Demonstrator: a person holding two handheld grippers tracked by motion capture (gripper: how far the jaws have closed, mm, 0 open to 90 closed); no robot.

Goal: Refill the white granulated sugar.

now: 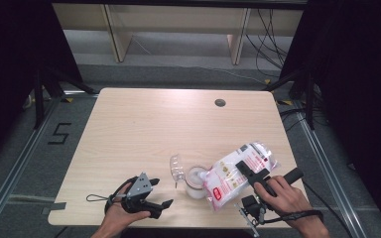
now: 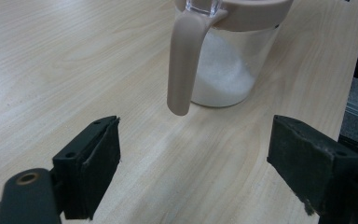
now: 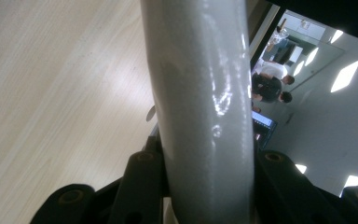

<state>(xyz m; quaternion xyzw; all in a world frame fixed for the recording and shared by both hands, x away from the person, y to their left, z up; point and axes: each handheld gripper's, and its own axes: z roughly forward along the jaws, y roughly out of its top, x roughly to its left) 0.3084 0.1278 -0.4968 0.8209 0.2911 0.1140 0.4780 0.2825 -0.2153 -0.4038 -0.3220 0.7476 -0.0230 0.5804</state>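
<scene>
I am in the pouring step: my right gripper (image 1: 244,170) has its fingers (image 3: 142,186) clamped on the white bag (image 1: 238,173), which leans tilted with its low corner at the mouth of the clear jar (image 1: 195,182) just beyond them on the worktop (image 1: 144,124). The jar's flip lid (image 1: 177,168) stands open and white grains already fill part of it. Next, I judge, I must tip the bag further while keeping its corner over the opening. My right hand (image 1: 287,196) grips from behind, palm down. My left gripper (image 2: 193,163) waits low, fingers wide apart and empty, the jar's beige handle (image 2: 185,60) just ahead of them.
</scene>
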